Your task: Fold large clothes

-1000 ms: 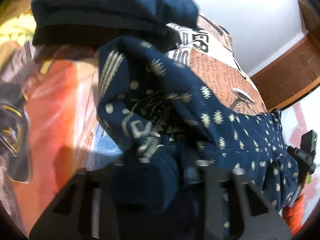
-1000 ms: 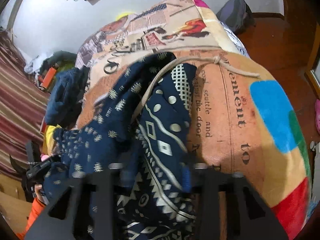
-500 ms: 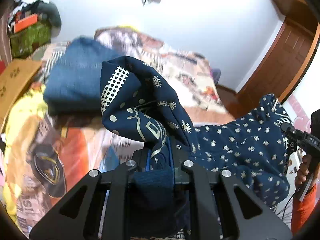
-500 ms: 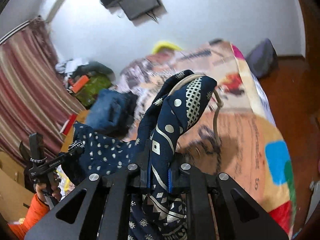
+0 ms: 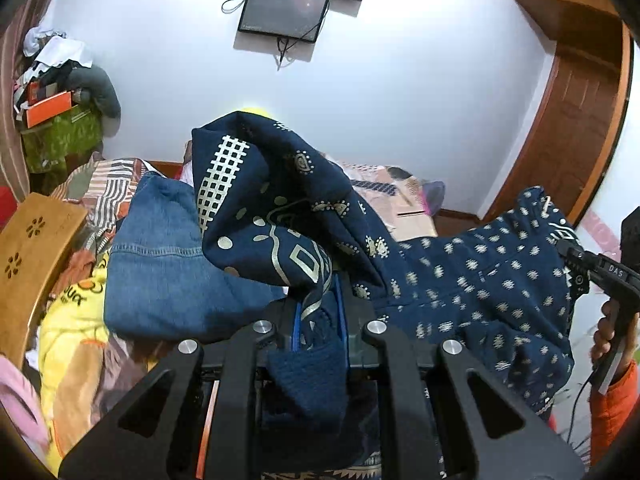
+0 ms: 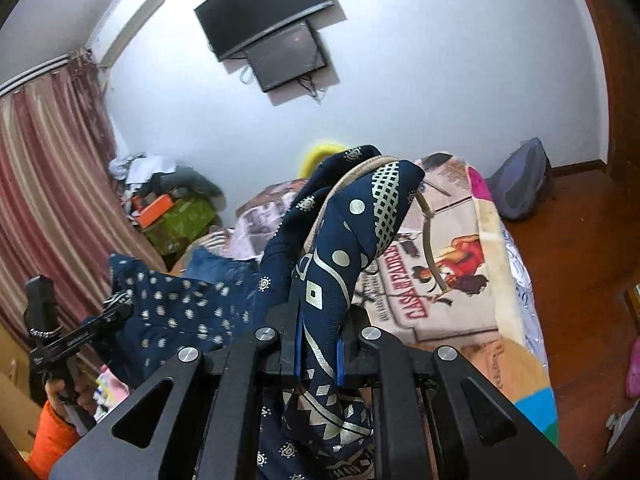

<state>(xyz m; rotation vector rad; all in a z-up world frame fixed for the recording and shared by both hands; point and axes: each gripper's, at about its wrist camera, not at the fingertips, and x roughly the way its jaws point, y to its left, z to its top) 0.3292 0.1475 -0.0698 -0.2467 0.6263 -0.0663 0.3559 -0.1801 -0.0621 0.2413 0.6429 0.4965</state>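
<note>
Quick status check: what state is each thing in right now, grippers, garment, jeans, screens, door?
left gripper: shut on the navy printed garment
right gripper: shut on the same garment
navy printed garment: lifted, bunched, hanging between both grippers
denim jeans: folded, lying on the bed
drawstring: dangling loose
wall screens: off
wooden door: closed

Ahead of the grippers and high on the white wall hang a dark television and, just below it, a smaller screen. Up and to the left hangs a striped curtain, with a cluttered heap and an orange box beside it. To the right stand a wooden door and a grey backpack on the wooden floor.
</note>
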